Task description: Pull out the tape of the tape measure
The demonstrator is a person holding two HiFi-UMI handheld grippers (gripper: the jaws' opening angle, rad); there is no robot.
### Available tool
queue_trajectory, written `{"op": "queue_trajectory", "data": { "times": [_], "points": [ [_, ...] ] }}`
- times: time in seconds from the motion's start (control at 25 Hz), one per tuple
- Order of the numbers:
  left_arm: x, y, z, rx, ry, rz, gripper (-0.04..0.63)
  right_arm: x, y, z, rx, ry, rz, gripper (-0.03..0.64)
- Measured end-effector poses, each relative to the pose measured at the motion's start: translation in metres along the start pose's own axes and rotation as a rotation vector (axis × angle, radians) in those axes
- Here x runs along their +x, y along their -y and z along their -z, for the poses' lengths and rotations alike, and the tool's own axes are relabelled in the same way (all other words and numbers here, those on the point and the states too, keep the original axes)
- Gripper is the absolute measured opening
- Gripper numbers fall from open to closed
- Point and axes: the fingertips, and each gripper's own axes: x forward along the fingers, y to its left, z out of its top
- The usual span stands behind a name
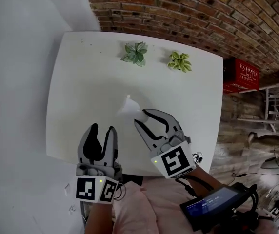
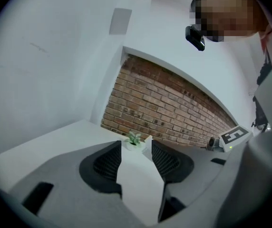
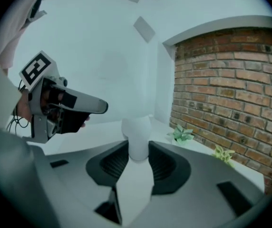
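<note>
A small white object, apparently the tape measure (image 1: 129, 105), hangs just above the white table (image 1: 81, 82) at the tips of my right gripper (image 1: 139, 117). In the right gripper view the tape measure (image 3: 137, 132) stands upright between the two jaws, which touch it on both sides, so my right gripper (image 3: 138, 148) is shut on it. No pulled-out tape shows. My left gripper (image 1: 103, 128) floats to the left, near the table's front edge. Its jaws are apart, and only bare tabletop shows between them in the left gripper view (image 2: 136, 148).
Two small potted plants (image 1: 135, 53) (image 1: 179, 61) stand at the table's far edge, with a brick wall (image 1: 188, 13) behind them. A red crate (image 1: 241, 74) sits on the floor to the right. A device with a screen (image 1: 212, 204) hangs near the person's right arm.
</note>
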Motion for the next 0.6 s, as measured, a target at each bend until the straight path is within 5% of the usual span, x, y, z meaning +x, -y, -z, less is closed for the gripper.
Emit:
{"op": "queue_trajectory", "data": {
  "times": [0.4, 0.6],
  "points": [
    [0.001, 0.078, -0.042, 0.029, 0.063, 0.204, 0.288, -0.061, -0.001, -0.064, -0.043, 0.225, 0.066, 0.133],
    [0.004, 0.107, -0.05, -0.023, 0.063, 0.293, 0.288, -0.085, 0.001, -0.072, -0.051, 0.289, 0.095, 0.133]
  ]
}}
